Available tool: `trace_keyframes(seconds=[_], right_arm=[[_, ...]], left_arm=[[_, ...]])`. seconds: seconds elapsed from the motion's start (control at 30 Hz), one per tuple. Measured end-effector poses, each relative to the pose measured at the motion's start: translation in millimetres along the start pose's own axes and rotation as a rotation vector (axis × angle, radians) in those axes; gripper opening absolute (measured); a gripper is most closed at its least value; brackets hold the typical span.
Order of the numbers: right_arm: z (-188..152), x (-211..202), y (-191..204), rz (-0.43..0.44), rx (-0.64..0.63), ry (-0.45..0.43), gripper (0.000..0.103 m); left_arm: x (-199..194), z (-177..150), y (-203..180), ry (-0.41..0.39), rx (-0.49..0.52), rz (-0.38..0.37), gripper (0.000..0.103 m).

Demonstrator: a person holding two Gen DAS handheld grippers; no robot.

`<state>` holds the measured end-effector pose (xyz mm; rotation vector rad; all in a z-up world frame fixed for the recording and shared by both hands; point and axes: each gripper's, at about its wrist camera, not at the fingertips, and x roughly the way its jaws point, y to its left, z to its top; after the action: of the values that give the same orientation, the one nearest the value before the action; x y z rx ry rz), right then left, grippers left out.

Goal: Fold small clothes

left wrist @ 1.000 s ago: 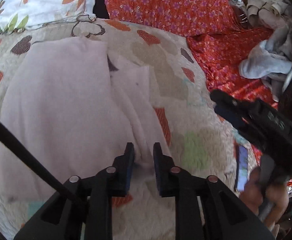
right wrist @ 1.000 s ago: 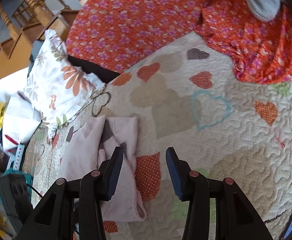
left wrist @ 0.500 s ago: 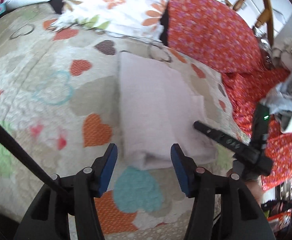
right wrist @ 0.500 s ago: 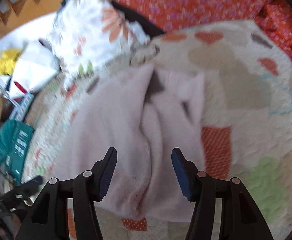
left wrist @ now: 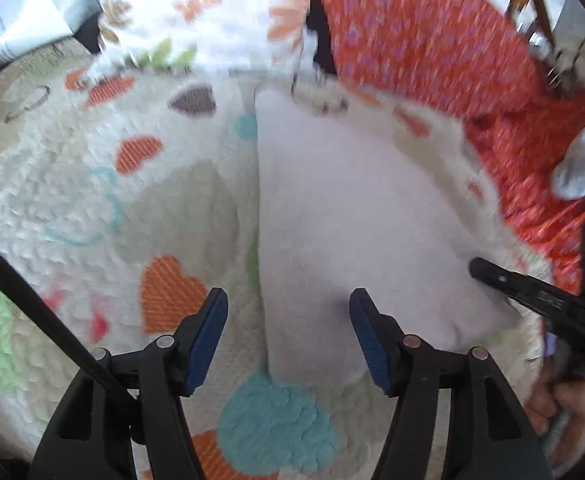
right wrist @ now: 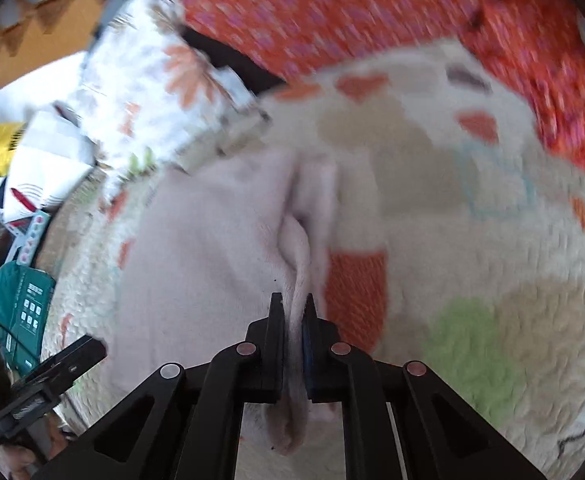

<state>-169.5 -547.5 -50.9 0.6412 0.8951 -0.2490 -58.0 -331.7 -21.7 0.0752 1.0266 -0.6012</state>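
Pink garment (right wrist: 212, 248) fold in right gripper (right wrist: 292, 312)

Garment (left wrist: 356, 216) lies on quilt (left wrist: 92, 184); pillow (left wrist: 196, 12) behind it; patterned sheet (left wrist: 432, 40) behind and right; right hand-held gripper (right wrist: 292, 316) at garment's near fold.

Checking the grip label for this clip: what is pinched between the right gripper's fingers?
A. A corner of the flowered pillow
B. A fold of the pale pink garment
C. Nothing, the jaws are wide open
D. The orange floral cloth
B. In the right wrist view the right gripper is shut on a raised ridge of the pink garment, which lies on the heart-patterned quilt.
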Motion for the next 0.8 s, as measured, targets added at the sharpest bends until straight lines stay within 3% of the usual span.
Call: trace_keyframes(seconds=[0.1, 0.23, 0.33, 0.47, 0.6, 0.7, 0.8], right_arm=[[-3.9, 8.2, 0.7, -0.054, -0.023, 0.039, 0.008], [-1.6, 12.2, -8.6, -0.078, 0.003, 0.059, 0.015], [4.4, -1.8, -20.1, -0.001, 0.083, 0.014, 0.017], [10.6, -27.8, -24.2, 0.001, 0.092, -0.108, 0.017], [12.8, -27.3, -25.6, -0.054, 0.097, -0.134, 0.028], [23.2, -8.6, -23.2, -0.094, 0.083, -0.14, 0.028], [31.4, -3.7, -18.0, -0.201, 0.038, -0.167, 0.028]], left_arm=[[39.2, -8.1, 2.5, 0.118, -0.026, 0.054, 0.065], [34.7, -5.7, 0.7, 0.121, 0.001, 0.069, 0.067], [14.1, -6.8, 9.3, 0.084, -0.019, 0.026, 0.067], [-8.2, -15.3, 28.9, 0.028, -0.05, 0.008, 0.067], [-21.7, -25.6, 38.6, -0.023, -0.029, 0.049, 0.068], [-24.9, -31.3, 41.7, -0.061, -0.007, 0.099, 0.068], [-24.7, -32.5, 46.9, -0.067, 0.016, 0.138, 0.068]])
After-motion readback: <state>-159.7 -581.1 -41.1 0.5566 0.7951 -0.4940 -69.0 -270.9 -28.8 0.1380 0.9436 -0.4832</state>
